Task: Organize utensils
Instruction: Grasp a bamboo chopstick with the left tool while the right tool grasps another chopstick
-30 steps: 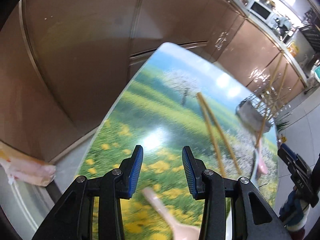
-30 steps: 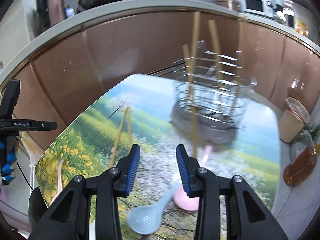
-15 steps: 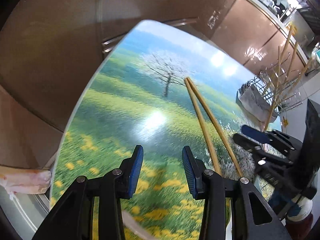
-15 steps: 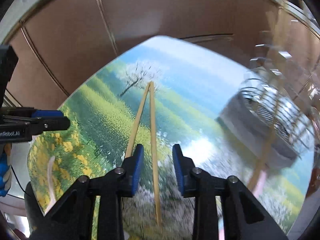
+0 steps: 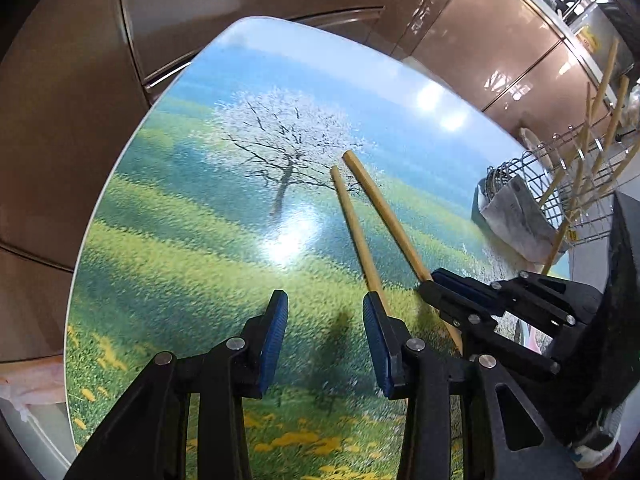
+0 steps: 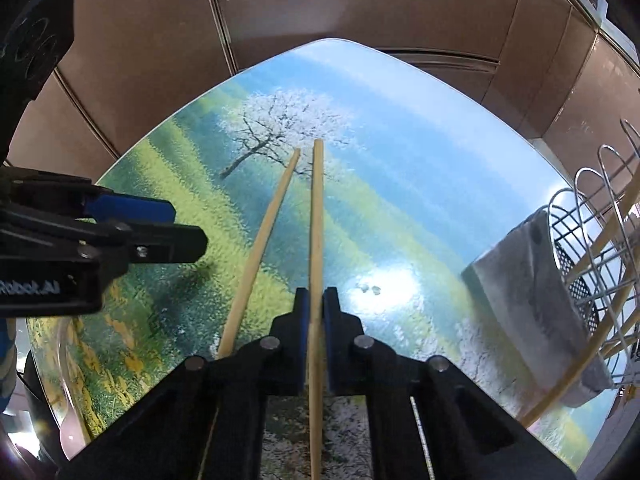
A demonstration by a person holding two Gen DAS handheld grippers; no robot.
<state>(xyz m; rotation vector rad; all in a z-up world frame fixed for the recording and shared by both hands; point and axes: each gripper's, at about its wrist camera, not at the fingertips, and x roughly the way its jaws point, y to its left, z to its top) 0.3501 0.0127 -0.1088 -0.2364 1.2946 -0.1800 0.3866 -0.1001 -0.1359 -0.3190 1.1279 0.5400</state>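
Chopsticks lie near the middle of a table [image 6: 420, 152] printed with a blossoming tree and meadow, its far rounded edge close to brown cabinet doors [image 6: 360, 0]. Right gripper [image 6: 315, 300] has its blue pads pressed onto one chopstick [image 6: 318, 216], low over the tabletop; the second chopstick [image 6: 260, 240] rests just left of it, loose. Left gripper [image 5: 324, 328] hovers with its jaws well apart and nothing between them, left of the pair. Right of the chopsticks, at the table's edge, stands a wire basket [image 6: 580, 272] (a grey cloth [image 6: 524, 280] draped over its rim) holding more chopsticks [image 6: 608, 232], leaning.
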